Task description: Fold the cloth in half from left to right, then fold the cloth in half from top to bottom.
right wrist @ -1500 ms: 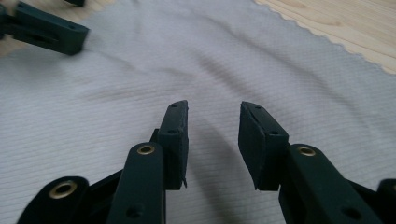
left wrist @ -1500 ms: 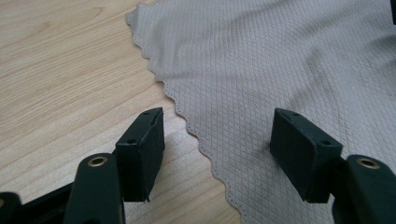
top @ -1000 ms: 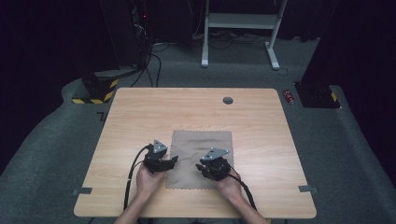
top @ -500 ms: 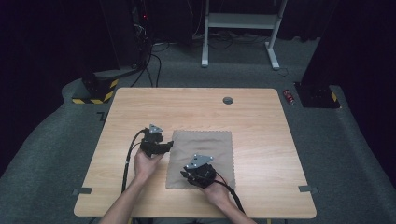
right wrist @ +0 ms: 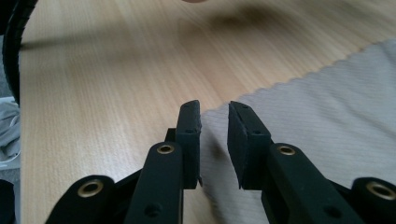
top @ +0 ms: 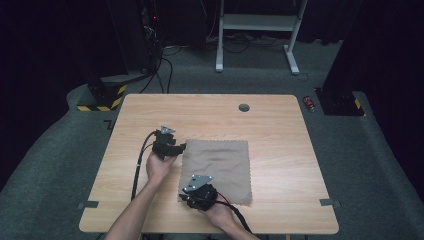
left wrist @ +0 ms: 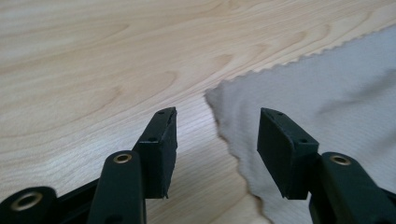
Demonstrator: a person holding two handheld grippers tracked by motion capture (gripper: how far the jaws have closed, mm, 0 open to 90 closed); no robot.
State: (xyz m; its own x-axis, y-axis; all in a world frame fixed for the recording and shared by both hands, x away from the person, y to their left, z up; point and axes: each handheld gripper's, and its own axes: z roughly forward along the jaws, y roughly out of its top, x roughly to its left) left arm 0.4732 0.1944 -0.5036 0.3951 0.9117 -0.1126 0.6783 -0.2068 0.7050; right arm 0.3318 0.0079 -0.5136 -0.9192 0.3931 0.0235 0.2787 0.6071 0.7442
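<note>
A grey-brown cloth [top: 215, 162] with a zigzag edge lies flat on the wooden table [top: 280, 125]. My left gripper [top: 182, 146] is low at the cloth's far left corner. In the left gripper view my left gripper [left wrist: 217, 135] is open; its jaws have just been closing, and the corner of the cloth [left wrist: 327, 93] lies between them untouched. My right gripper [top: 184, 198] is at the near left corner. In the right gripper view my right gripper [right wrist: 215, 130] stands narrowly open, with the corner of the cloth [right wrist: 327, 116] in the gap between the pads.
A round cable hole [top: 244, 107] sits near the table's far edge. Grey tape marks [top: 89, 204] stick to the near corners. On the floor beyond are a black-and-yellow striped block [top: 100, 97], cables, a white desk frame [top: 255, 30] and a small red object [top: 310, 102].
The left gripper has moved away from me to the cloth's far left corner. The right gripper has moved left and nearer, to the near left corner. The cloth has stayed flat.
</note>
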